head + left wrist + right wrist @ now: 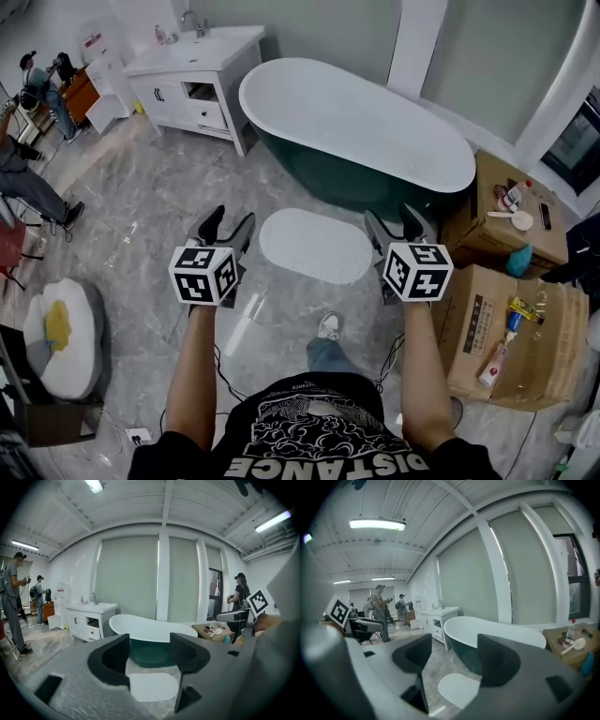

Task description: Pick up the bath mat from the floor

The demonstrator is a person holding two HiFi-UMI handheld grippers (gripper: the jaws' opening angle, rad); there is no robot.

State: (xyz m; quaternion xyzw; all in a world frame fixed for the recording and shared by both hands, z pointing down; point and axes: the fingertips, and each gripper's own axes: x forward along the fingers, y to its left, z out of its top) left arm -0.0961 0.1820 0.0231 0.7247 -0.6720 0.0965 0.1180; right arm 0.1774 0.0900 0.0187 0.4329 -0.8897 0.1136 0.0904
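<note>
A white oval bath mat point(315, 245) lies flat on the grey marble floor in front of the bathtub point(356, 131). My left gripper point(226, 230) hangs in the air to the mat's left, open and empty. To the mat's right my right gripper point(394, 228) is held at the same height, open too, nothing between its jaws. Both are well above the floor. The left gripper view shows the bath mat point(152, 686) low between the jaws, with the left gripper point(150, 656) apart from it. In the right gripper view the bath mat point(459, 689) also lies below the right gripper point(452, 658).
Two cardboard boxes point(511, 328) with bottles and tools stand at the right. A white vanity with sink point(192, 80) is at the back left. A round cushion point(61, 337) lies on the floor at the left. People point(23, 178) stand at the far left. My own foot point(328, 326) is just behind the mat.
</note>
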